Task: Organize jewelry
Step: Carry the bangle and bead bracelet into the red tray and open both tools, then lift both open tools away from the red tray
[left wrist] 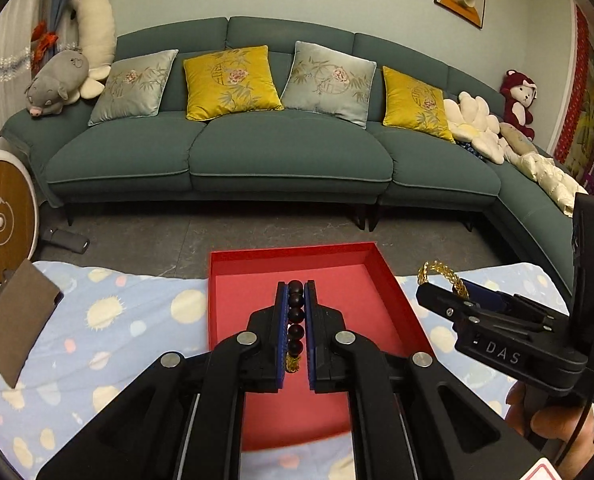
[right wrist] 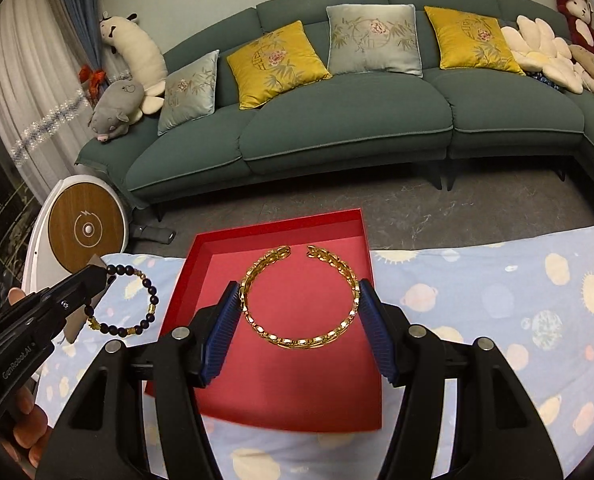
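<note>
Left claw [left wrist: 296, 292] clamped on dark wooden bead bracelet [left wrist: 296, 317], held above shallow red cardboard tray [left wrist: 401, 300]. Right claw [right wrist: 300, 300] gripping open gold chain-link bangle [right wrist: 299, 296] over tray floor, walls clear all around.

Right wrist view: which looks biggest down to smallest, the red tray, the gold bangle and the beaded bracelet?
1. red tray
2. gold bangle, gripped by the right tool
3. beaded bracelet, held by the left tool

The bangle sits nearer the camera, so ranks 2 and 3 are unsure.

tray [right wrist: 201, 248] on cloth [right wrist: 477, 300] | sofa [right wrist: 337, 128] behind (floor between)
</note>
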